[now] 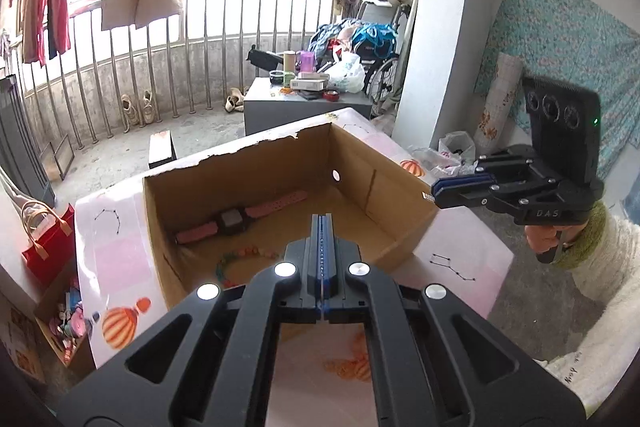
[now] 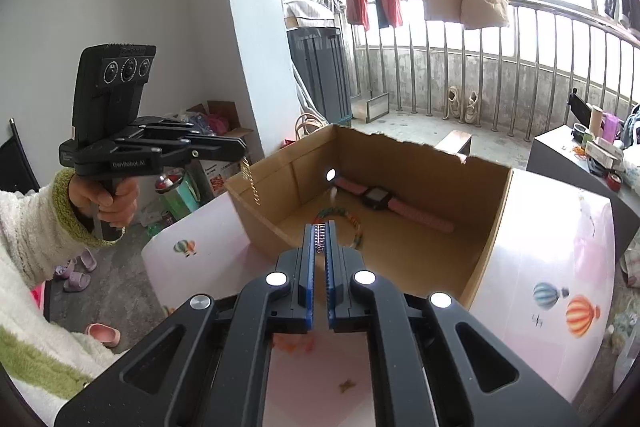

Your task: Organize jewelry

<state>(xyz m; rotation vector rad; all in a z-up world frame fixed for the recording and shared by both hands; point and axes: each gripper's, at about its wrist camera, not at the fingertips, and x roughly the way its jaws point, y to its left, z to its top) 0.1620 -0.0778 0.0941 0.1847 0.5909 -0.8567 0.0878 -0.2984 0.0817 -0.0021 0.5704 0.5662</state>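
Your left gripper (image 2: 243,149) is pinching a gold chain (image 2: 253,183) dangling below its closed jaws. Your right gripper (image 2: 320,227) is gripping what seems a small silver piece (image 2: 319,237); ahead sits the cardboard box (image 1: 404,227).

Watch (image 1: 234,221) and bracelet (image 1: 240,259) in box (image 1: 360,163) on table (image 1: 116,247); watch behind bracelet

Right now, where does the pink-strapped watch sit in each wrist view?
Left wrist: pink-strapped watch lies on the cardboard box floor, left of centre, above the left gripper.
Right wrist: watch lies right of centre, along the far wall.
Shared landmark: the round hole in the box wall.
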